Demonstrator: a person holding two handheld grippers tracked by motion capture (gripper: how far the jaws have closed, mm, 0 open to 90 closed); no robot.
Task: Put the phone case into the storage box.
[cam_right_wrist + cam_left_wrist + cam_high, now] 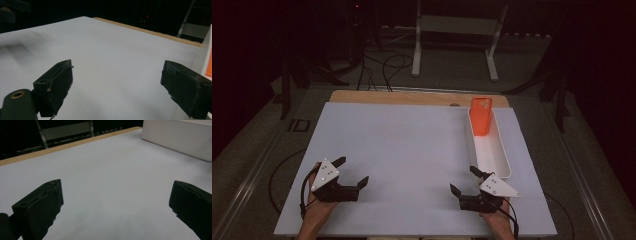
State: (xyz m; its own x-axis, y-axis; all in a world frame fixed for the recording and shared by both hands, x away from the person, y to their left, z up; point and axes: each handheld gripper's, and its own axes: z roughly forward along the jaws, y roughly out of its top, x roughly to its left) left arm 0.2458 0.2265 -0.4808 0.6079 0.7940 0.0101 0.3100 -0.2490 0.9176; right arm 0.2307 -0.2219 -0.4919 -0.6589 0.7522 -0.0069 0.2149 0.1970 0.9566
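An orange phone case (481, 115) stands upright at the far end of a long white tray (503, 155) on the right side of the table. My left gripper (354, 170) rests open near the front left of the white mat, with nothing between its fingers. My right gripper (463, 178) is open too, just in front of the tray's near end. In the left gripper view the gripper (117, 202) has its jaws wide apart over bare mat, with the tray (180, 137) at the upper right. The right gripper (117, 80) faces bare mat, and the tray's wall (206, 50) and a sliver of the orange case (209, 62) show at the right edge.
A white mat (402, 150) covers most of the wooden table (412, 97). Beyond the far edge lie cables (387, 65) and a white metal stand (457, 30) on the floor. A person's hands come in at the bottom.
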